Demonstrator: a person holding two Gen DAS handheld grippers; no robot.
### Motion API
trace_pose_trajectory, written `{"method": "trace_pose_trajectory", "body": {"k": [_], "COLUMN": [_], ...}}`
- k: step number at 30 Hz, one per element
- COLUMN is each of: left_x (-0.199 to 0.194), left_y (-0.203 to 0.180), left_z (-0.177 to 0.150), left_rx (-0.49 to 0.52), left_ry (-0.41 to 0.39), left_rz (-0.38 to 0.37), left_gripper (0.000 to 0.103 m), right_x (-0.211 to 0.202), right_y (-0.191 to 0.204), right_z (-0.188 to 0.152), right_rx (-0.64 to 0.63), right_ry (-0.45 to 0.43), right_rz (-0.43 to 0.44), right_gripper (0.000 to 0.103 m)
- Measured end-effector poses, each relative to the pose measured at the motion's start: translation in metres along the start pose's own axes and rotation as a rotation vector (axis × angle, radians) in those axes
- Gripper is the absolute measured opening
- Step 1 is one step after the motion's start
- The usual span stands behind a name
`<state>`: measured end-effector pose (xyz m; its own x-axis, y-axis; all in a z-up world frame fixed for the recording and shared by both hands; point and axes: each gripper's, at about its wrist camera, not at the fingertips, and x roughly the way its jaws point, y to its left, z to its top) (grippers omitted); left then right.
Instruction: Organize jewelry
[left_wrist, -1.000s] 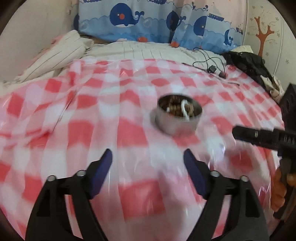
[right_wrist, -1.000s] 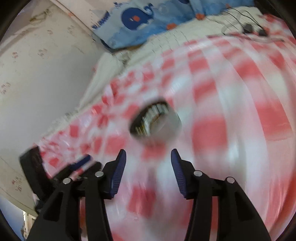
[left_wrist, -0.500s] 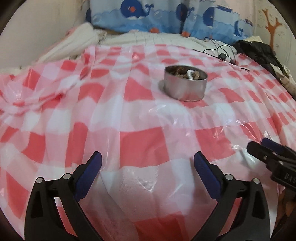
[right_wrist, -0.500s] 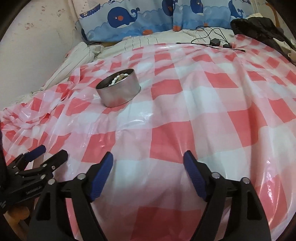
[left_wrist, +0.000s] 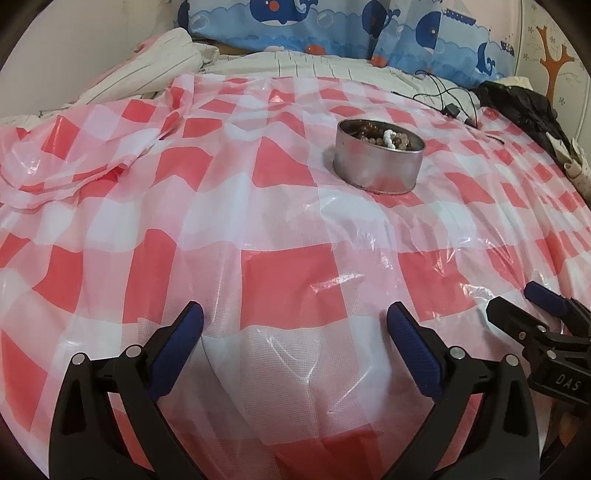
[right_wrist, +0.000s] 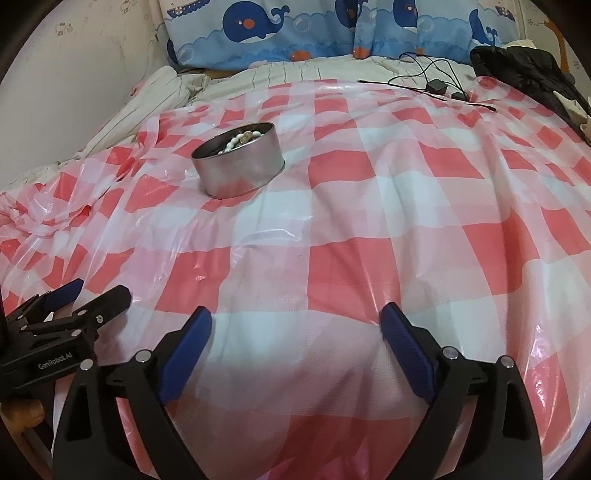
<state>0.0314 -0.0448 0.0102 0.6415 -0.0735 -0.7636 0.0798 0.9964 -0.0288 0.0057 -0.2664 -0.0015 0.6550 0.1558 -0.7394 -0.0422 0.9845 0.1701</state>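
Observation:
A round metal tin (left_wrist: 378, 162) (right_wrist: 239, 162) stands on the red-and-white checked plastic sheet (left_wrist: 288, 284) (right_wrist: 369, 229), with beaded bracelets (left_wrist: 391, 138) (right_wrist: 240, 140) lying inside it. My left gripper (left_wrist: 295, 325) hovers over the near part of the sheet, well short of the tin, open with nothing between its fingers. My right gripper (right_wrist: 295, 325) is also near the front edge, its jaws opening and empty. Each gripper shows at the side of the other's view: the right gripper (left_wrist: 532, 306) and the left gripper (right_wrist: 99, 295).
Whale-print pillows (right_wrist: 332, 29) and striped bedding (left_wrist: 295, 62) lie behind the sheet. A black cable with a plug (right_wrist: 436, 86) and a dark garment (right_wrist: 524, 70) lie at the back right. The sheet is bunched at the left (left_wrist: 74, 162).
Both grippers pulled back from the tin and dropped toward the near part of the sheet. Their jaws spread wider, the right one most. The tin stayed in place.

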Motion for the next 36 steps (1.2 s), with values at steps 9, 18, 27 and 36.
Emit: {"method": "trace_pose_trajectory", "body": {"k": [9,18,27,36], "left_x": [0.0028,0.0033,0.0037,0.0050], "left_y": [-0.0043,-0.0044,-0.0048,-0.0058], "left_z": [0.0001,0.0007,0.0005,0.0006], "left_rx": [0.016,0.017,0.019,0.022], "left_ry": [0.014,0.015,0.017,0.021], "left_rz": [0.021,0.022,0.027,0.032], "left_gripper": [0.095,0.095,0.096,0.096], "right_x": [0.0006,0.0002,0.0004,0.0004], "right_y": [-0.0014,-0.0011,-0.0017,-0.0015], "right_z": [0.0011,0.0009,0.0009,0.0009], "right_rx": [0.005,0.006,0.005,0.005], "right_ry": [-0.002,-0.004,-0.003,-0.003], "right_rz": [0.013,0.013,0.014,0.014], "right_gripper": [0.091,0.093,0.093,0.093]}}
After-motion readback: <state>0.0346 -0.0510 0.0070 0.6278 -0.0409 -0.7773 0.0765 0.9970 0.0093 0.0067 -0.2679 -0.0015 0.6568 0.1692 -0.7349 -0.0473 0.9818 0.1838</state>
